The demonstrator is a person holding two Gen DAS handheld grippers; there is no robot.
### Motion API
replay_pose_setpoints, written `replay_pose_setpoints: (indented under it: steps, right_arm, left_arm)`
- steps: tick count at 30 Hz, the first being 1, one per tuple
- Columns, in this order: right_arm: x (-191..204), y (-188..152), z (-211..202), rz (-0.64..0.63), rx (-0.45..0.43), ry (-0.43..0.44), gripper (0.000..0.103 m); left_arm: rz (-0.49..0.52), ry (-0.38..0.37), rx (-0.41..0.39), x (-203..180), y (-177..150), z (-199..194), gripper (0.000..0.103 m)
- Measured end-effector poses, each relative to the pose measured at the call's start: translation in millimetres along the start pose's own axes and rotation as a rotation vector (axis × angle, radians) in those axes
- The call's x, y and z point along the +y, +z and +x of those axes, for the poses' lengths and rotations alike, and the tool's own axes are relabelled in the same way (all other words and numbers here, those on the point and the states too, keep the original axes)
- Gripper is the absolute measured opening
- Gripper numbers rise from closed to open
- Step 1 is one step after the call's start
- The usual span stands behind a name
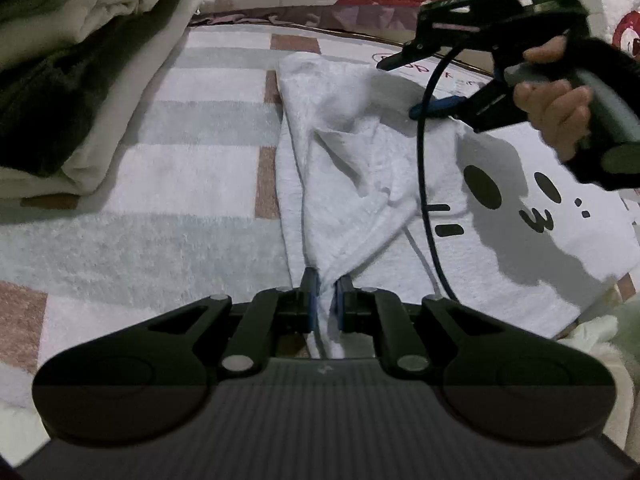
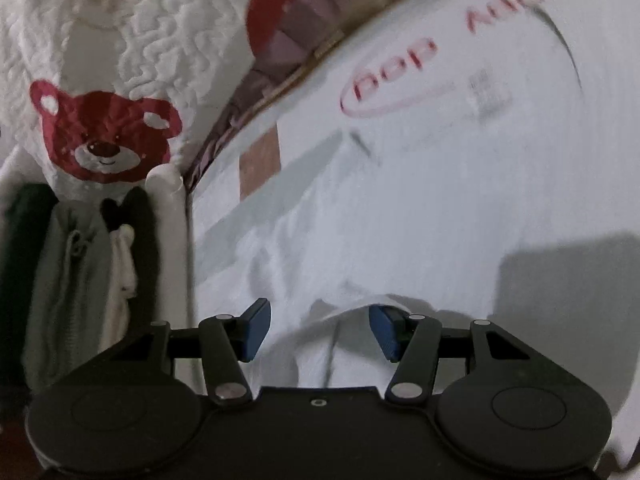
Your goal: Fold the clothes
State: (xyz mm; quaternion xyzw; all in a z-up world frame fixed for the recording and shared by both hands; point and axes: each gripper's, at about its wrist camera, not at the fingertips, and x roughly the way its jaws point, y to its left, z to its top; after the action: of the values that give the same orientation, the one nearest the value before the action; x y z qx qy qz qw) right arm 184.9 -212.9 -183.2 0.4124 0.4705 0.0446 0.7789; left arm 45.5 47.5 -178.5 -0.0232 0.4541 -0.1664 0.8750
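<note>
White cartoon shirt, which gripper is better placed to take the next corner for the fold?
Probably the right gripper: jaws open, hovering over a loose fold of the white shirt. The left gripper is already shut on the shirt's edge.

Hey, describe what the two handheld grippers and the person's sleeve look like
Both the left gripper and right gripper are matte black, with linkage arms on silver pivot pins and ribbed blue pads. A thin dark cable loops off the right one, which has a grey handle. The sleeve is black and fuzzy.

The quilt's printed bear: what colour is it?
Dark red, with white ear patches and muzzle, on the white quilt; the right wrist view shows it best.
</note>
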Motion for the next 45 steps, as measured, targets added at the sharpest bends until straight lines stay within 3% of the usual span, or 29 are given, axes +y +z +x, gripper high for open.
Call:
replay_pose_setpoints:
  steps: [1,3,5,8,11,14,15,17,20,22,25,28,30,36,38,40,43,45]
  right_arm:
    - [-5.4,4.3,-1.1,-0.03,-0.009,0.038,0.033]
    - [-11.4,11.4,-8.2,-0.106,-0.039,0.106,0.005]
    - [-11.8,16.5,-20.6,-0.2,-0.083,0.161,0.004]
    - [-14.7,24.3,-35.4,-0.343,-0.124,0.088,0.003]
    - [-18.5,27.6,-29.8,-0.4,-0.07,-0.003,0.003]
    - [-25.2,25.0,-36.9,-0.366,-0.042,0.032,0.022]
    - [-28.6,22.2,-44.0,-0.355,-0.037,0.069,0.04]
    - [-27.4,14.5,-53.2,-0.361,-0.031,0.16,0.045]
    - [-18.8,5.1,-63.6,-0.447,0.039,0.259,0.045]
    - [-3.9,-7.0,-66.3,-0.621,0.096,0.225,0.044]
    - [17.1,-26.7,-57.7,-0.865,0.182,0.165,0.044]
    - [37.3,-47.1,-42.3,-1.098,0.268,0.1,0.044]
    - [41.6,-46.1,-23.1,-1.139,0.308,0.078,0.044]
    - [36.3,-38.5,17.8,-1.076,0.456,0.12,0.049]
    - [33.6,-44.2,14.0,-1.105,0.472,0.135,0.045]
    - [31.4,-43.9,4.1,-1.079,0.483,0.149,0.02]
    - [27.9,-44.8,-19.1,-1.065,0.489,0.205,0.005]
    - [25.3,-49.6,-33.0,-1.08,0.504,0.202,0.004]
  left_arm:
    - [0.003,-0.002,0.0,0.1,-0.1,0.0,0.009]
    - [0.008,-0.005,0.001,0.2,-0.2,0.1,0.009]
    - [0.013,-0.008,0.002,0.3,-0.3,0.2,0.009]
    - [0.013,-0.02,0.003,-0.5,-0.3,0.4,0.009]
    - [0.024,-0.015,0.003,-2.8,-0.4,0.1,0.009]
    - [0.009,-0.024,0.007,-1.0,0.4,-0.7,0.012]
    - [0.009,-0.029,0.009,-0.6,0.9,-1.3,0.012]
    - [0.001,-0.064,0.005,0.1,2.4,-4.8,0.014]
    - [0.003,-0.135,-0.021,-3.2,7.1,-13.6,0.014]
    - [0.033,-0.15,-0.048,-9.1,10.3,-18.7,0.014]
    - [0.053,-0.138,-0.027,-14.9,8.3,-15.1,0.014]
    - [-0.012,-0.155,0.014,-7.2,6.4,-7.3,0.014]
    - [-0.028,-0.149,0.014,-3.8,5.5,-6.1,0.014]
    - [-0.037,-0.146,0.019,-0.2,1.8,-2.9,0.014]
    - [-0.035,-0.14,0.023,-0.7,1.5,-1.9,0.014]
    - [-0.031,-0.133,0.031,-1.1,2.1,-0.9,0.014]
    - [0.002,-0.116,0.042,-3.8,2.2,0.1,0.017]
    - [0.005,-0.12,0.05,-3.4,2.8,0.1,0.019]
